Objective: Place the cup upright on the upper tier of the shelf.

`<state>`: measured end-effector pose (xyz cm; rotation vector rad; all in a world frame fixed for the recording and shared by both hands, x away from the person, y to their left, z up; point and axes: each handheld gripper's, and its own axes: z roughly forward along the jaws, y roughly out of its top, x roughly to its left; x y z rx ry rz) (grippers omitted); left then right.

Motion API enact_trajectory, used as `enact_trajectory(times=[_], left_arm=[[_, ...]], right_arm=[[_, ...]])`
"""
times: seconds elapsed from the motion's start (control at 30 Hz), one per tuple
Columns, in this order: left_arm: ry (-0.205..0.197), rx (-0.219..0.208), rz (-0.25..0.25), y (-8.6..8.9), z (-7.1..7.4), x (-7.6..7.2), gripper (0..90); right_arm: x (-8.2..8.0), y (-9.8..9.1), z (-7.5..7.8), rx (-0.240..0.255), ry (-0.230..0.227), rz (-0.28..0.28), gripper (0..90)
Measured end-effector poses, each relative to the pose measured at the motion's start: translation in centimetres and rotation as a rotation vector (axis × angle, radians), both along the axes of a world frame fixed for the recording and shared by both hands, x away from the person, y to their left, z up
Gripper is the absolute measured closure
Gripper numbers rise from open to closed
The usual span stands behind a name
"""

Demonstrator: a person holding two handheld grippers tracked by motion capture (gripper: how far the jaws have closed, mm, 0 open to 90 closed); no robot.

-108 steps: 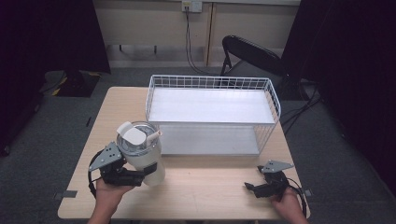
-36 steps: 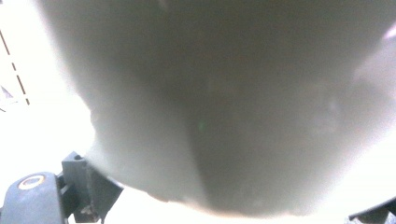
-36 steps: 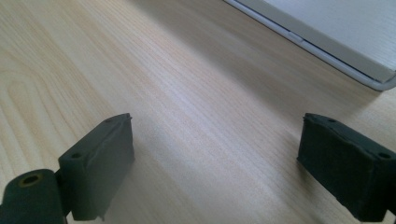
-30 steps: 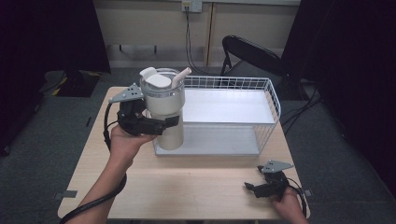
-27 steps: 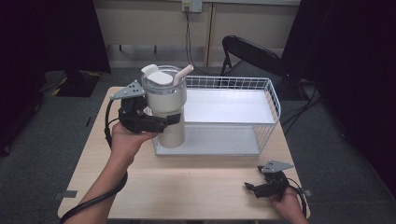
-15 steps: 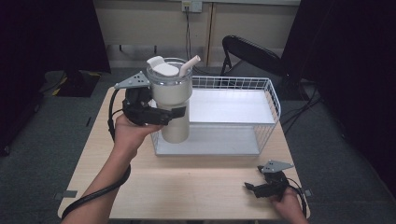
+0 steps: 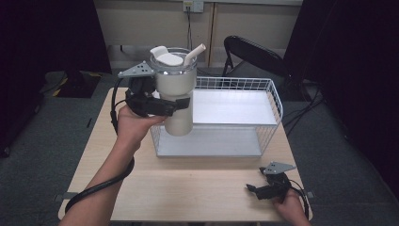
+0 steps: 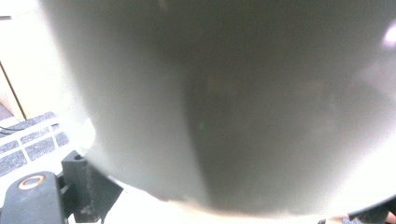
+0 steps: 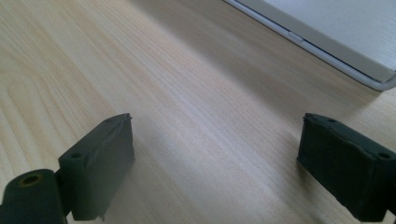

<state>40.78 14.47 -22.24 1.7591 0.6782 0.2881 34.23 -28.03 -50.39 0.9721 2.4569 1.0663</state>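
The left gripper (image 7: 175,104) clamps a lidded tumbler (image 7: 175,89) mid-body, upright above the wire basket's (image 7: 275,101) near-left corner. The top-heavy cup could slip or clip the rim if lowered carelessly. The right gripper (image 7: 258,190) rests wide open, empty, on the table (image 7: 188,188). The tumbler's base contact is hidden.

A light wooden table (image 7: 188,188) holds a white wire basket (image 7: 275,106) at its far side. A person's left hand (image 7: 131,127) grips the left gripper (image 7: 181,102), whose jaws clamp a tall beige tumbler (image 7: 176,92) with a lid and straw, lifted above the basket's near left corner. At the near right, the right gripper (image 7: 251,189) rests on the table, jaws apart. A black chair (image 7: 249,52) stands beyond.
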Motion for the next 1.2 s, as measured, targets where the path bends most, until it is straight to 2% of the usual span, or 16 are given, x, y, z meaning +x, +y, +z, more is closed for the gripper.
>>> enact_trajectory(times=[0.37,0.93,1.2], left_arm=[[-0.003,0.012,0.005,-0.7,0.8,0.9,10.4],[0.004,0.014,0.038,-1.7,0.4,3.0,10.4],[0.011,0.007,0.035,-2.3,0.3,4.0,10.3]], right_arm=[[0.0,0.0,0.0,0.0,0.0,0.0,9.9],[0.0,0.0,0.0,-0.001,-0.001,0.0,9.9],[0.0,0.0,0.0,-0.001,-0.001,0.0,9.9]])
